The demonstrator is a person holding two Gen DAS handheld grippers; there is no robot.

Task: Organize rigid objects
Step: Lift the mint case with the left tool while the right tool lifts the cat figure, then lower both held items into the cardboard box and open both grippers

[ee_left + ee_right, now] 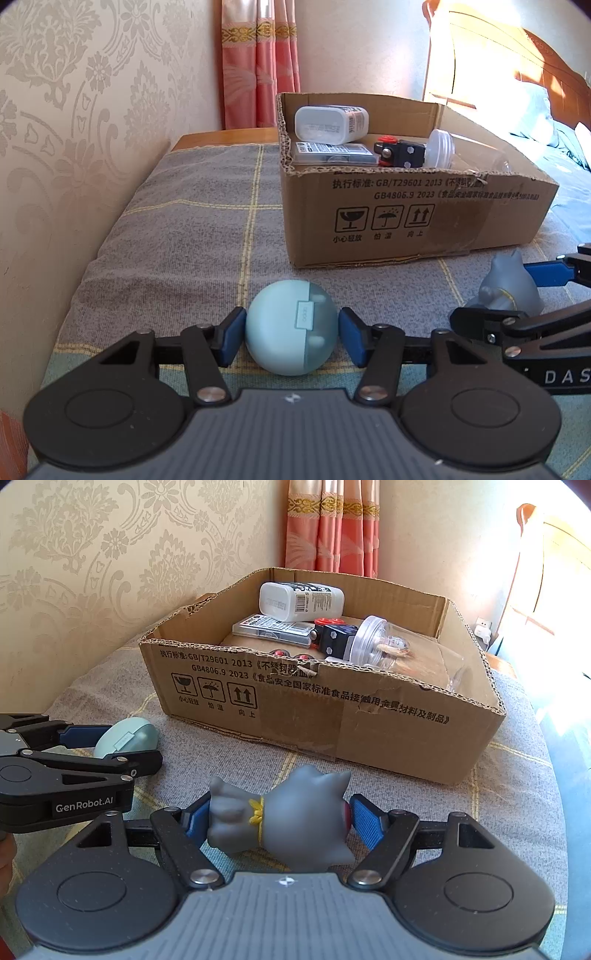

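A grey checked cloth (177,236) covers the tabletop, which runs along the papered wall with a wooden strip showing at its far edge. The cardboard box (388,731) stands toward the far right corner of it, open at the top, its near wall torn and ragged along the rim. Inside lie a white bottle (301,602) on its side, a flat clear case (273,629), a black and red clamp (332,637) and a clear jar (373,640) tipped over.

Near the front edge, 2 things are not yet in the box. The left tongs (291,334) straddle the pale blue round case (291,326): the blue pad on one side meets its shell, the other sits at or just off it, so I cannot tell whether it is truly pinched. The right tongs (275,821) are pinching the grey spiky figure (288,819), which lies on its side between the pads, close to the cloth.

The round case looks slick and curved, so I'd expect it to squirt out of a shallow grip or roll on the cloth. The figure is lumpy and may twist. The 2 tongs sit close together and could knock one another on the way up, and the torn near wall could catch either load going over.
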